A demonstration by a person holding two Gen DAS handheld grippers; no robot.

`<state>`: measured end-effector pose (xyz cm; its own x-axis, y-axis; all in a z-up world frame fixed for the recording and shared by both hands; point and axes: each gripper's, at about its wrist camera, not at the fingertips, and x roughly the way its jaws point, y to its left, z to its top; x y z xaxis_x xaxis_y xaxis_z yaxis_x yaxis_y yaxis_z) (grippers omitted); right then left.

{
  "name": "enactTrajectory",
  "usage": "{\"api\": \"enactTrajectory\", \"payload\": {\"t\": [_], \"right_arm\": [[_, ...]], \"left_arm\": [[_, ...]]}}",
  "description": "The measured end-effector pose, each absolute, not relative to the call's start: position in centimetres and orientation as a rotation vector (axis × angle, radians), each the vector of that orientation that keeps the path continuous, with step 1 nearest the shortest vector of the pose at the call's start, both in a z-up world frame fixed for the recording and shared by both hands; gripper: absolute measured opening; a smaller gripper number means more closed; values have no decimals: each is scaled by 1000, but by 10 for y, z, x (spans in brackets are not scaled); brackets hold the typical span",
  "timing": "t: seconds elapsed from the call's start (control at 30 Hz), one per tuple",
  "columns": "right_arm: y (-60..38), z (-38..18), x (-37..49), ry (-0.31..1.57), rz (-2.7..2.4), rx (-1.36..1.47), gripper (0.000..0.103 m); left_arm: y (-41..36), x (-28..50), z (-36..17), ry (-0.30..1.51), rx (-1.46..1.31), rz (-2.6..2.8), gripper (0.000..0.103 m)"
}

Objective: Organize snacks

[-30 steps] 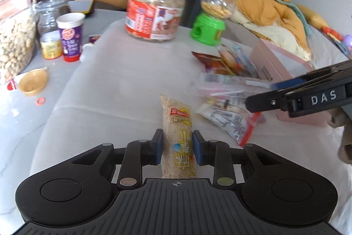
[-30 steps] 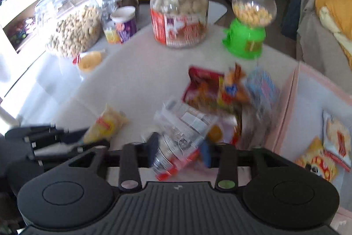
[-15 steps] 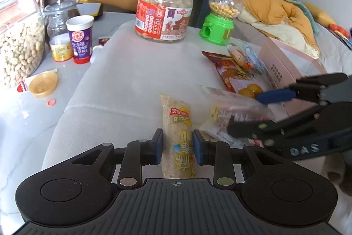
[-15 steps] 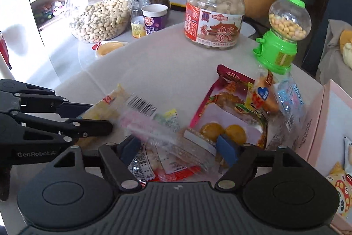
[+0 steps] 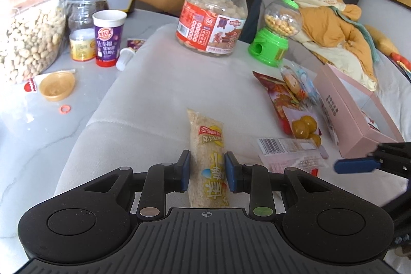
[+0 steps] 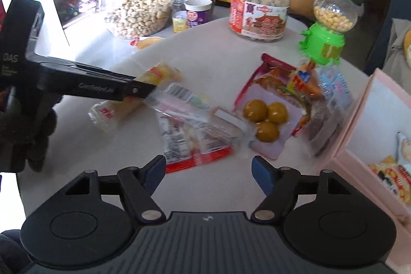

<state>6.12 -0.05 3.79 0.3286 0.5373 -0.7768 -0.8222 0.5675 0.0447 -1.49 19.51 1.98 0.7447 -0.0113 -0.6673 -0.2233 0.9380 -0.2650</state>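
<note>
You have the long clear packet of pale puffed rice with the yellow label (image 5: 208, 158) pinched between the left gripper (image 5: 207, 172) pads, its far end out over the white cloth (image 5: 164, 94). Keep that squeeze even so the crisp bar does not crack. Your right gripper (image 6: 208, 171) stands wide with nothing between its blue pads; its jaws have just been opening. The clear red-edged packet (image 6: 195, 143) lies just ahead of it. Lower squarely over it before closing, then carry both to the pink cardboard box (image 6: 359, 125).

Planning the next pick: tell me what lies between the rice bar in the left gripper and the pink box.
In the right wrist view, two packets lie between the rice bar and pink box: a clear red-edged packet, then a yellow-ball packet.
</note>
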Motion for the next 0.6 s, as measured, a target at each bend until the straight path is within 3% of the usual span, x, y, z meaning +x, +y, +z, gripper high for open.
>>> {"api": "enactTrajectory", "payload": {"t": [0.17,0.33,0.47,0.57,0.6], "right_arm": [[26,27,78,846,883,-322,75],[52,15,77,801,889,-383,86],[57,14,74,772,867,-404,86],[57,23,79,781,822,-372,65],[55,28,78,765,824,-374,50]], "left_arm": [[197,-19,19,727,-355,113,33],[198,-20,18,722,-354,102,33],[195,-20,18,715,-333,104,33],[198,-24,21,708,-351,107,32],[199,-27,24,695,-350,110,32]]}}
